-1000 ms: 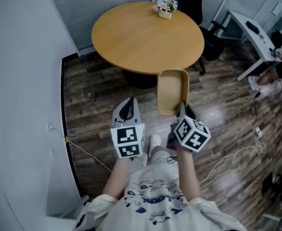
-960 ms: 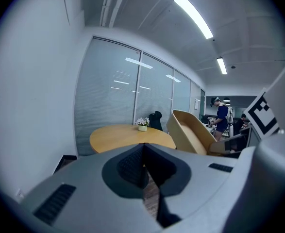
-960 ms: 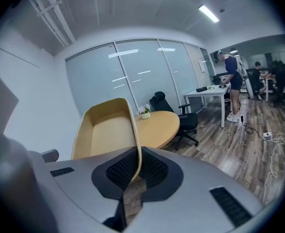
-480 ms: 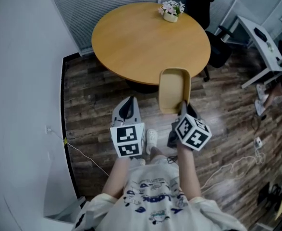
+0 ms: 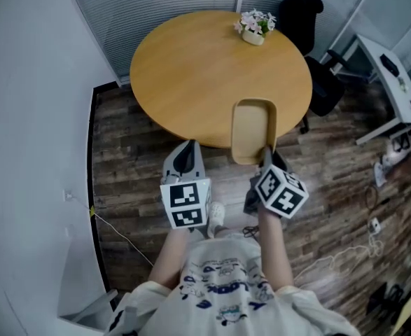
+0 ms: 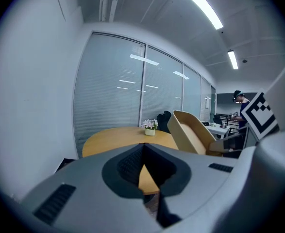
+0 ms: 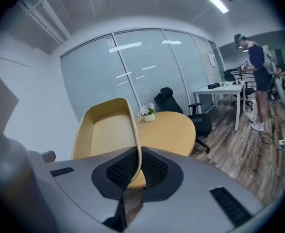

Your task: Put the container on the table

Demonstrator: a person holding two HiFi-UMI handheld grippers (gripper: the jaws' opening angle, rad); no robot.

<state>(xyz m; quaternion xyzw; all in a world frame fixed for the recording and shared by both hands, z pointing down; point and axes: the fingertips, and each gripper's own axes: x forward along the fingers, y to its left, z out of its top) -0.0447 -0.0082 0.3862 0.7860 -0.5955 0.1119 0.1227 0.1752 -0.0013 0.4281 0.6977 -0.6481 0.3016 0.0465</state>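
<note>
**Tan container being held at the round table's near edge**

At the far left, the scene is being bounded by a plain white wall point(image 5: 30, 117), with a dark wood-plank floor point(image 5: 131, 142) beside it. The left gripper point(image 5: 185, 152) is being held above that floor, at 7 o'clock of the round light-wood table point(image 5: 191, 68) and clear of its top. Its jaws are being pressed together tip to tip, and nothing is being gripped between them.

The tan, round-cornered plastic container point(image 5: 253, 126) is being held up at the table's 5 o'clock edge. In the head view its far half is overlapping the tabletop and its near end is hanging over the floor. In the left gripper view it is being shown tilted. Whether it is touching the tabletop cannot be told.

The right gripper point(image 5: 266, 156) is being held at the container's 6 o'clock. Its jaws are being closed on the container's thin near wall, which is being pinched between the black ribbed pads point(image 7: 118, 171).

A small pot of white and pink flowers point(image 5: 254, 28) is standing at 1 o'clock on the tabletop, near the rim. A black office chair point(image 5: 325, 89) is being seen at 3 o'clock of the table, and a white desk point(image 5: 391, 65) farther right.
</note>
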